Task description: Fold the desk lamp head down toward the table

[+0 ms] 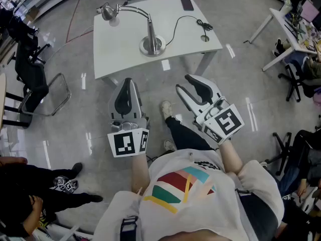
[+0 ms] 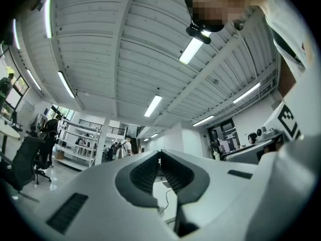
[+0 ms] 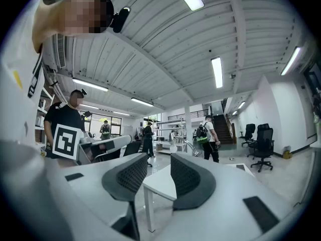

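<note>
Head view, lamp: desk lamp on the white table; its base sits near the middle of the front edge, and the arm arches toward the back left corner.
Head view, lamp head: lamp head held up above the back left corner, not folded down.
Head view, progress: judged not begun; the whole fold is left to do.
Head view, tongs: left gripper and right gripper both over the floor, well short of the table's front edge, touching nothing.
Left gripper view, jaws: left gripper pressed together, nothing between them; a strip of table shows beyond.
Right gripper view, jaws: right gripper standing apart at a moderate gap, empty; a table corner and the lamp show far off between and past them.
Other items: phone by the back right edge; cable trailing from the base toward the right edge.
</note>
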`<state>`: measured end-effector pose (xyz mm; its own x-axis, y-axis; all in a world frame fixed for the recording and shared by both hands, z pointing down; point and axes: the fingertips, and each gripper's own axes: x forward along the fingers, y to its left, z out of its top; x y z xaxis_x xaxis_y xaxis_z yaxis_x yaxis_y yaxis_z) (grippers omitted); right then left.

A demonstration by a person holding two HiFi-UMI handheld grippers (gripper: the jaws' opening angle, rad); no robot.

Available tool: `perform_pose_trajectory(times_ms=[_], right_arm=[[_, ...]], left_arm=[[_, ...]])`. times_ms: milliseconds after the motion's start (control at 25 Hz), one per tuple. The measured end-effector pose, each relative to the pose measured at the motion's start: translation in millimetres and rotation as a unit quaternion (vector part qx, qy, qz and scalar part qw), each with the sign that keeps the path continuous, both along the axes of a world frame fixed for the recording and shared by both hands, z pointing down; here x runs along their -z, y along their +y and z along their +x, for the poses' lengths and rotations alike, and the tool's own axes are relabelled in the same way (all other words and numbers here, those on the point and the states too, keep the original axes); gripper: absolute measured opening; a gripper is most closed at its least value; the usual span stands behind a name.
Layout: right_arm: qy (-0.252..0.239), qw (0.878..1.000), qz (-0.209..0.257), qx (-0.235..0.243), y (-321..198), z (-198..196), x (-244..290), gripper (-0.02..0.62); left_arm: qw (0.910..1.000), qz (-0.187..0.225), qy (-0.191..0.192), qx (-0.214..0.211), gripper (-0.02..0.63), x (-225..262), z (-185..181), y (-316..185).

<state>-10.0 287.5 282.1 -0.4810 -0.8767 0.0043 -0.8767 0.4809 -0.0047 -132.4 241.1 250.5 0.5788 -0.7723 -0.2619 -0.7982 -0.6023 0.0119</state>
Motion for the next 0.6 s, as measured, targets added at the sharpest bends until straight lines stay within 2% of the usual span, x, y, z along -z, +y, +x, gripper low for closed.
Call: perform_pose_trajectory(times_ms=[120,240,320,440,560,600], right_arm=[[-0.01,1.0,-0.002,0.02,-25.0,1.3,-12.8,0.147],[-0.013,1.0,0.004,0.024,-60.4,9.8,-25.3,0.147],[-0.018,1.0,0.009,0.021,-97.5,7.5,-27.9,0.147],[-0.024,0.999,0.023,0.018,-168.0,-6.3,-17.7,0.147],[-0.015,0.998,0.049,0.044,-226.3,16.8,0.6,0.147],[-0.008,0.997,0.051,0.062,-248.1,26.8,3.8,0.147]], left_arm=[[0.9999,-0.007,-0.011,0.011,0.049,-8.0,1.9,-24.1],[0.9999,-0.013,-0.004,0.008,0.053,-14.4,8.0,-58.7],[0.9998,-0.021,-0.005,0.0,0.113,-17.0,3.7,-95.8],[0.9995,-0.009,-0.032,-0.003,0.146,-5.6,-14.1,-163.7],[0.9974,0.027,-0.065,-0.016,0.247,16.6,10.9,-221.9],[0.9957,0.034,-0.084,-0.021,0.26,20.9,23.7,-243.6]])
